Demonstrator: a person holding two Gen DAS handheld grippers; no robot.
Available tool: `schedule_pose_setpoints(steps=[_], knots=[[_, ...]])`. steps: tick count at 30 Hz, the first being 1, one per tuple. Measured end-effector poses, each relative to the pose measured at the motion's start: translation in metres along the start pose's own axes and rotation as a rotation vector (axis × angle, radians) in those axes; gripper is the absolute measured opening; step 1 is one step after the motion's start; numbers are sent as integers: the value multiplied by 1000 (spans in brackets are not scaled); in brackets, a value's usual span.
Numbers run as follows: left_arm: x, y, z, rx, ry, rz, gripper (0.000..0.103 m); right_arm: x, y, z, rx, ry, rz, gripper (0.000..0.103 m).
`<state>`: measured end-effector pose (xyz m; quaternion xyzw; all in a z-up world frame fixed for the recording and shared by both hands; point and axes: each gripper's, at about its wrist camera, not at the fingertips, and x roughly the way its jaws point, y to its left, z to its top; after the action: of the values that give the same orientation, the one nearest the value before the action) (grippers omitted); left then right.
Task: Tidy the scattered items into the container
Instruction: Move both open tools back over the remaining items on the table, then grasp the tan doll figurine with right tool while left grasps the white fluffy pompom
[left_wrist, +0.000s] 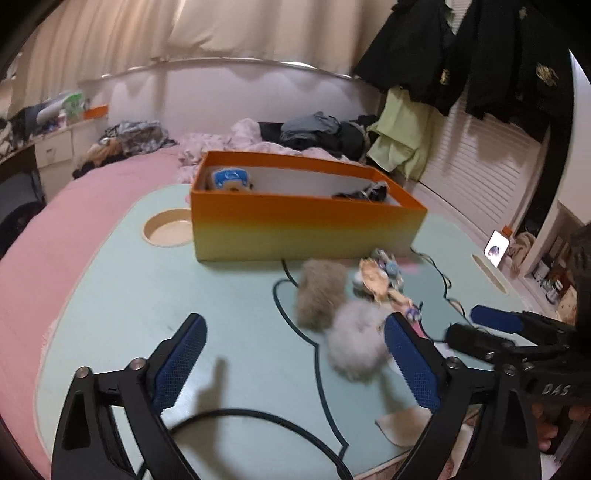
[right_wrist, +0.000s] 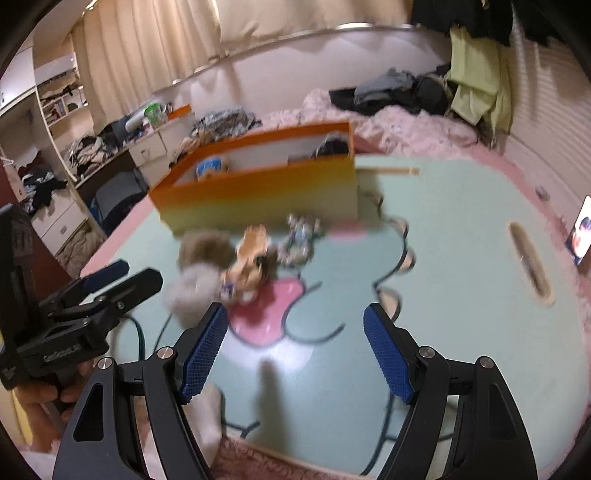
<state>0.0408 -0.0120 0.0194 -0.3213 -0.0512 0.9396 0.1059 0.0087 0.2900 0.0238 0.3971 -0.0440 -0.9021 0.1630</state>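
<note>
An orange-to-yellow box (left_wrist: 306, 229) stands on the mint table (left_wrist: 147, 295); it holds a blue-white item (left_wrist: 231, 179) and a dark item (left_wrist: 364, 194). In front of it lie a tan fluffy ball (left_wrist: 319, 293), a grey fluffy ball (left_wrist: 356, 339) and small figures (left_wrist: 382, 278). My left gripper (left_wrist: 295, 354) is open and empty, its right finger beside the grey ball. My right gripper (right_wrist: 295, 350) is open and empty above the table, just short of the pile (right_wrist: 247, 266). The box shows in the right wrist view (right_wrist: 266, 192).
A round cup hole (left_wrist: 168, 230) lies left of the box. A slot (right_wrist: 530, 264) and a lit phone (right_wrist: 581, 232) sit at the right. A black cable (left_wrist: 258, 417) runs across the near table edge. The table rests on a pink bed with clothes piled behind.
</note>
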Motion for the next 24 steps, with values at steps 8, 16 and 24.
schedule_pose_setpoints(steps=[8,16,24], knots=[[24,-20,-10,130,85,96,102,7,5,2,-33,24,-51,82],[24,-23,-14,156,87,85,102,6,-2,7,39,-17,158,69],[23,-22,-15,158,87,85,102,38,21,34,40,17,149,46]])
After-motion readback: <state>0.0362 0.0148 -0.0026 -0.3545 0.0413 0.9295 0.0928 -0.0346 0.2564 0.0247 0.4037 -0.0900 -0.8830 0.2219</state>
